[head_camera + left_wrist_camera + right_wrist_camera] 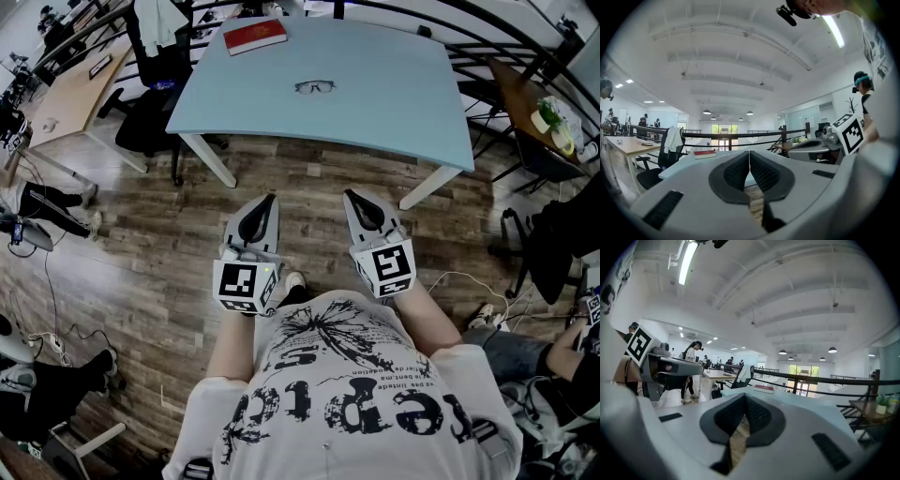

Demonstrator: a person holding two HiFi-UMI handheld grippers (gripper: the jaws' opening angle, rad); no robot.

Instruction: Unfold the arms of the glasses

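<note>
Two tools, and neither has anything in it: my left tool and my right tool each have their pads pressed together on nothing. Both hang over the wooden floor, well short of the near edge of the worktop.

By my judgement none of the task is done. I have yet to reach the worktop, and both arms are left to swing out.

The glasses lie alone near the middle of the worktop, toward its far side, well apart from the red book at its far left corner. They look like a thin dark frame with two lenses, front facing me. I see no arms standing out behind it, so I take them as folded, though they are too small to be sure.
</note>
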